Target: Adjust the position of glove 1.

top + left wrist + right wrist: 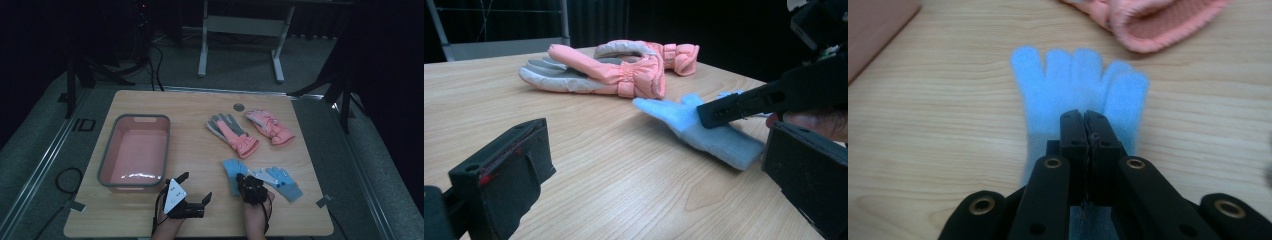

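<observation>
Nearest the table's front edge, the left gripper [192, 192] lies low on the wood, jaws spread wide, nothing between them. Just beside it, the right gripper [246, 181] has its jaws pinched together on the light blue glove [233, 172], which lies flat, fingers pointing away. A second blue glove [284, 182] sits right of it, partly hidden by the hand. Left, the pink tub [111, 150] stands clear. Farther back, two pink gloves [240, 137] lie side by side; the room behind is too dark to make out.
</observation>
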### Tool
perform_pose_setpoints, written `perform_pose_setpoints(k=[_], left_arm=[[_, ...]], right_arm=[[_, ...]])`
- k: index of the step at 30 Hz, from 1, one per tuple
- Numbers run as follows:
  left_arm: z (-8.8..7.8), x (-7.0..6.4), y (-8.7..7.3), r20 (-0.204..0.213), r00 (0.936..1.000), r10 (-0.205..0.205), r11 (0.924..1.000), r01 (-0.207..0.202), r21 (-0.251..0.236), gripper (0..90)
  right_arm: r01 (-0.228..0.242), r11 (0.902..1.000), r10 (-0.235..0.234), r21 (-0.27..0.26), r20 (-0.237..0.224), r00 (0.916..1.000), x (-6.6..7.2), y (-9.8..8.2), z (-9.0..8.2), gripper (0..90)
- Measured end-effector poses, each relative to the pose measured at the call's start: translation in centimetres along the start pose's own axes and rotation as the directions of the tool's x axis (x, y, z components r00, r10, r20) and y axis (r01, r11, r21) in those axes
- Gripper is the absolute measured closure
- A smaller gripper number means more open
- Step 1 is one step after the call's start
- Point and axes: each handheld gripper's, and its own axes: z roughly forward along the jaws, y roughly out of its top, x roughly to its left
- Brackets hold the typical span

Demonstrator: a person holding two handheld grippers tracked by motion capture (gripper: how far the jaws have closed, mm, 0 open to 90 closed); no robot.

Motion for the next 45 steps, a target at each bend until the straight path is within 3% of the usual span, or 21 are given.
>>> perform_pose_setpoints(k=[6, 12, 14, 16, 17, 19, 20, 22, 23, 24, 27, 28, 29, 30, 31, 32, 40, 41, 42, 43, 45], left_arm=[[0.0, -0.1, 0.0, 0.002, 1.0000, 0.005, 1.0000, -0.005, 0.002, 0.0], [0.0, 0.0, 0.0, 0.005, 1.0000, 0.004, 1.0000, -0.004, 0.000, 0.0], [0.0, 0.0, 0.0, 0.007, 1.0000, 0.003, 1.0000, -0.003, 0.001, 0.0], [0.0, 0.0, 0.0, 0.008, 1.0000, 0.004, 1.0000, -0.004, 0.002, 0.0], [0.0, 0.0, 0.0, 0.008, 1.0000, 0.004, 1.0000, -0.004, 0.002, 0.1], [0.1, 0.0, 0.0, 0.009, 1.0000, 0.004, 1.0000, -0.004, 0.003, 0.0], [0.1, 0.0, 0.0, 0.009, 1.0000, 0.004, 1.0000, -0.004, 0.003, 0.0], [0.1, 0.0, 0.0, 0.009, 1.0000, 0.004, 1.0000, -0.004, 0.004, 0.0], [0.1, 0.0, 0.0, 0.007, 1.0000, 0.004, 1.0000, -0.004, 0.004, 0.0], [0.1, 0.0, 0.0, 0.009, 1.0000, 0.003, 1.0000, -0.003, 0.003, 0.0], [0.1, 0.0, 0.0, 0.013, 0.9999, 0.007, 1.0000, -0.007, 0.005, 0.0], [0.1, 0.0, 0.0, 0.013, 0.9999, 0.008, 1.0000, -0.008, 0.005, 0.0], [0.1, 0.0, 0.0, 0.013, 0.9999, 0.008, 1.0000, -0.008, 0.005, 0.0], [0.1, 0.0, 0.0, 0.012, 0.9999, 0.010, 0.9999, -0.010, 0.003, 0.0], [0.1, 0.0, 0.0, 0.013, 0.9999, 0.008, 1.0000, -0.008, 0.002, 0.0], [0.1, 0.0, 0.0, 0.012, 0.9999, 0.006, 1.0000, -0.006, 0.003, 0.0], [0.1, -0.1, 0.0, 0.009, 0.9999, 0.008, 1.0000, -0.008, -0.004, 0.0], [0.1, -0.1, 0.0, 0.009, 0.9999, 0.008, 1.0000, -0.008, -0.004, 0.0], [0.1, -0.1, 0.0, 0.010, 0.9999, 0.013, 0.9999, -0.013, -0.006, 0.0], [0.1, -0.1, 0.0, 0.010, 0.9999, 0.013, 0.9999, -0.013, -0.006, 0.0], [0.1, -0.2, 0.0, 0.010, 0.9997, 0.020, 0.9998, -0.020, -0.003, 0.0]], right_arm=[[-0.025, 0.9994, 0.024, 0.024, 0.022, 0.9995, -0.5, -0.7, 1.0, 85.3], [-0.022, 0.9997, 0.022, 0.007, -0.015, 0.9997, -0.5, -0.6, 0.6, 71.8], [0.013, 0.9999, -0.014, -0.009, -0.056, 0.9983, -0.6, 0.0, -0.2, 64.6], [0.063, 0.9979, -0.064, -0.017, -0.090, 0.9939, -0.8, 0.7, -0.5, 64.0], [0.063, 0.9979, -0.064, -0.017, -0.090, 0.9939, -0.8, 0.7, -0.5, 64.0], [0.152, 0.9874, -0.155, -0.046, -0.079, 0.9847, -1.0, 1.3, -0.9, 60.6], [0.196, 0.9781, -0.202, -0.069, -0.091, 0.9752, -1.4, 1.7, -1.0, 59.6], [0.201, 0.9778, -0.206, -0.061, -0.100, 0.9734, -1.7, 2.1, -1.0, 59.4], [0.212, 0.9746, -0.220, -0.074, -0.133, 0.9664, -2.4, 2.9, -1.0, 58.7], [0.233, 0.9695, -0.241, -0.078, -0.124, 0.9627, -2.6, 3.4, -1.1, 58.7], [0.307, 0.9466, -0.319, -0.098, -0.152, 0.9355, -3.5, 4.9, -1.2, 57.1], [0.330, 0.9389, -0.343, -0.098, -0.179, 0.9221, -3.9, 5.3, -1.3, 56.7], [0.330, 0.9389, -0.343, -0.098, -0.179, 0.9221, -3.9, 5.3, -1.3, 56.7], [0.349, 0.9322, -0.362, -0.097, -0.217, 0.9067, -4.4, 5.7, -1.3, 56.3], [0.374, 0.9223, -0.386, -0.096, -0.202, 0.9000, -4.9, 6.0, -1.5, 58.1], [0.397, 0.9154, -0.402, -0.067, -0.223, 0.8884, -6.3, 6.6, -1.6, 57.9], [0.446, 0.8952, -0.440, -0.012, -0.187, 0.8783, -12.9, 7.2, -3.7, 58.0], [0.446, 0.8952, -0.440, -0.012, -0.187, 0.8783, -12.9, 7.2, -3.7, 58.0], [0.435, 0.9005, -0.424, -0.002, -0.224, 0.8774, -14.4, 6.9, -4.3, 58.7], [0.435, 0.9005, -0.424, -0.002, -0.224, 0.8774, -14.4, 6.9, -4.3, 58.7], [0.440, 0.8975, -0.418, 0.030, -0.257, 0.8711, -15.9, 6.0, -4.7, 58.8]])
